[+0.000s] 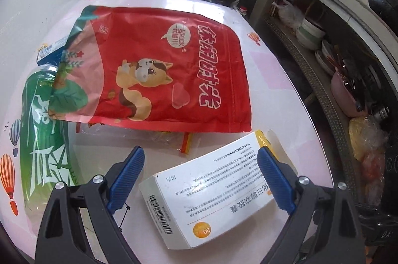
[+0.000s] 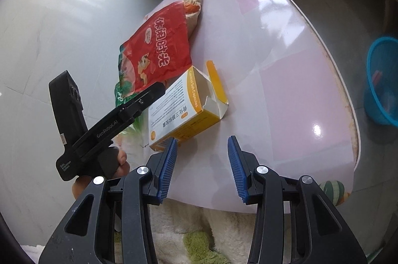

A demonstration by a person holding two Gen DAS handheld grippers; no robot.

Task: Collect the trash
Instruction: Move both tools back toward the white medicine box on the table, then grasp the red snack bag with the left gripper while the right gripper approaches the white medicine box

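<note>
Straddling the white medicine carton, the left gripper has its blue pads spread wide, neither pad seen pressing on the cardboard; the right pad covers part of the carton's far end. Beyond its fingertips lies a clear wrapper with a red and yellow strip, partly buried under a red snack bag printed with a cartoon squirrel. Left of the gripper a green plastic bottle lies on its side, its upper end tucked beneath the bag. A blue and white packet shows only one corner behind the bag.

The right gripper hangs over the near edge of the pink table, jaws apart with nothing between them. Just ahead-left of it stands the same carton, orange-sided, its end flap torn open. A person's fingers grip the left tool's handle. Far right on the floor sits a blue basket, cut off by the picture's rim.
</note>
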